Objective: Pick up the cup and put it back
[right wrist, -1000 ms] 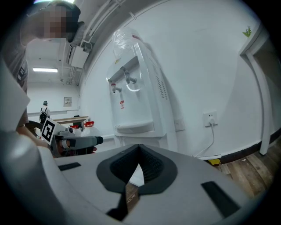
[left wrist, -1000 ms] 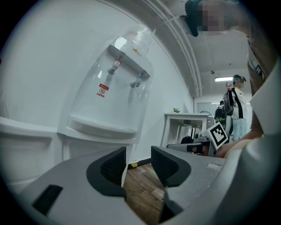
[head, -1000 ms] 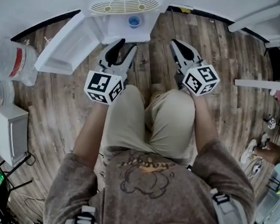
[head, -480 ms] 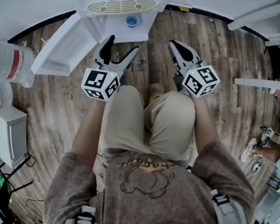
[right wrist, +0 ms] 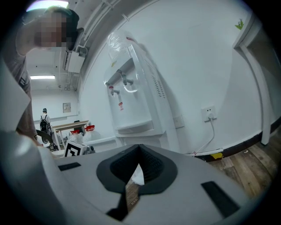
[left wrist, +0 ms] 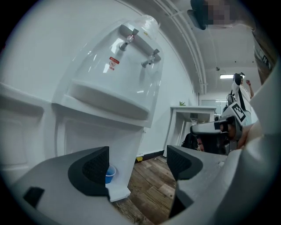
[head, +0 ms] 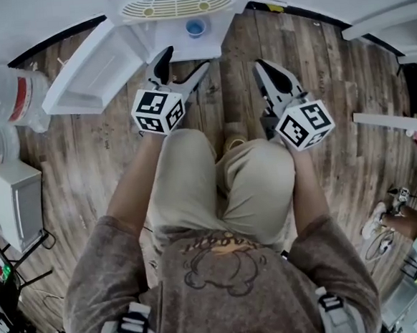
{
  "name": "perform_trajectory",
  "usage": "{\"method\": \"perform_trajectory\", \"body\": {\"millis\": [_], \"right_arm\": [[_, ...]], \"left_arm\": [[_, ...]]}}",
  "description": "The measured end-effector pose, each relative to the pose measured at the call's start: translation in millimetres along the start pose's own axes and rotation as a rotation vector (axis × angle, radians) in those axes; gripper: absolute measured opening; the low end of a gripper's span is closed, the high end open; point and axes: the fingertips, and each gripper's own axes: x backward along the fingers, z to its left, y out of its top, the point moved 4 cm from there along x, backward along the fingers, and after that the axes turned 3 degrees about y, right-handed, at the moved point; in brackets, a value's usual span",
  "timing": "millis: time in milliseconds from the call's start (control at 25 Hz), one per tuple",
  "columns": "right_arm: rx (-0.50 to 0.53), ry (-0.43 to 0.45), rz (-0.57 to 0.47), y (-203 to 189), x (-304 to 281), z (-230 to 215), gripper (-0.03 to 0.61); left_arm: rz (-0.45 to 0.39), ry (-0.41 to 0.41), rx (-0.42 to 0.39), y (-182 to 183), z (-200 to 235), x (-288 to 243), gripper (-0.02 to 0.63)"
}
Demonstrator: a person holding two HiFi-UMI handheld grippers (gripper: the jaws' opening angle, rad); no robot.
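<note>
A small blue cup point(head: 196, 28) stands in the open lower compartment of the white water dispenser point(head: 176, 7). My left gripper point(head: 184, 62) hovers just in front of that compartment; its jaws are opening and nothing is between them. In the left gripper view the cup point(left wrist: 110, 174) peeks out beside the left jaw, partly hidden, farther ahead than the left gripper point(left wrist: 137, 165). My right gripper point(head: 259, 66) is held over the wooden floor to the right of the dispenser. Its jaws are shut and hold nothing, as the right gripper view also shows of the right gripper point(right wrist: 139, 165).
The dispenser's cabinet door point(head: 93, 71) is swung open to the left. Large water bottles point(head: 8, 92) and a white box point(head: 14, 202) are at the far left. White furniture point(head: 380, 23) is at the right. A wall socket point(right wrist: 209, 113) with a cable is beside the dispenser.
The left gripper's jaws have spread from nearly closed to wide apart, and it has edged closer to the dispenser. The right gripper has hardly moved.
</note>
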Motion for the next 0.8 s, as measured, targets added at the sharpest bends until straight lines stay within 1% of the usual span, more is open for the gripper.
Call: {"method": "perform_trajectory", "body": {"millis": [120, 360, 600, 800], "right_arm": [[-0.008, -0.004, -0.010, 1, 1, 1, 0.002], [-0.016, 0.028, 0.001, 1, 2, 7, 0.002], [-0.010, 0.028, 0.002, 4, 7, 12, 0.002], [-0.022, 0.053, 0.007, 1, 9, 21, 0.002]], "left_arm": [[0.006, 0.009, -0.014, -13, 10, -15, 0.393], [0.015, 0.046, -0.035, -37, 30, -44, 0.393], [0.052, 0.109, -0.046, -76, 57, -74, 0.393], [0.094, 0.136, -0.065, -109, 74, -102, 0.393]]}}
